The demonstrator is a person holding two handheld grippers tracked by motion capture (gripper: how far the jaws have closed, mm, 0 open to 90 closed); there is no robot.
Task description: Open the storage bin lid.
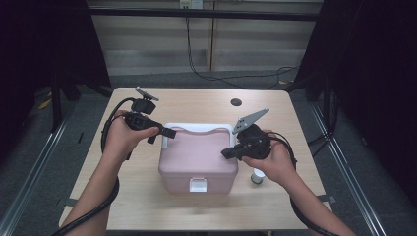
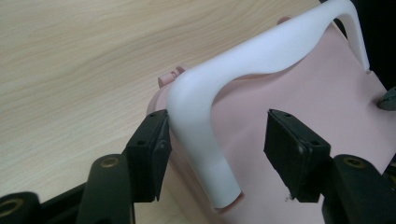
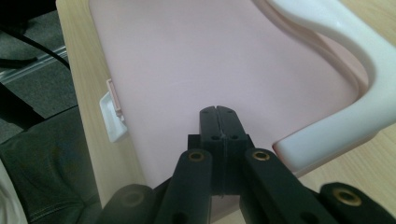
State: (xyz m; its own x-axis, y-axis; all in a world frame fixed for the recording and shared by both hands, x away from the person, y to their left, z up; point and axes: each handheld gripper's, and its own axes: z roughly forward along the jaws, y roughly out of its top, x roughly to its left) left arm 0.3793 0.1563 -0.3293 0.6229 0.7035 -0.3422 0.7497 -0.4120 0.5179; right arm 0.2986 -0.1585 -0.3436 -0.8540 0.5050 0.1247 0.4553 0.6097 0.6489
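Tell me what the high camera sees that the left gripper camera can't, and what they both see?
High view alone: the person's two hands, the shut right gripper resting on the lid, the white front latch, a small white-capped bottle beside the box, and the round hole in the table.

Left gripper view alone: the left gripper up close, its jaws open around one end of the handle, the left pad at the handle, the right pad apart.

Both share: the pink plastic box, its curved white handle and the light wooden table.
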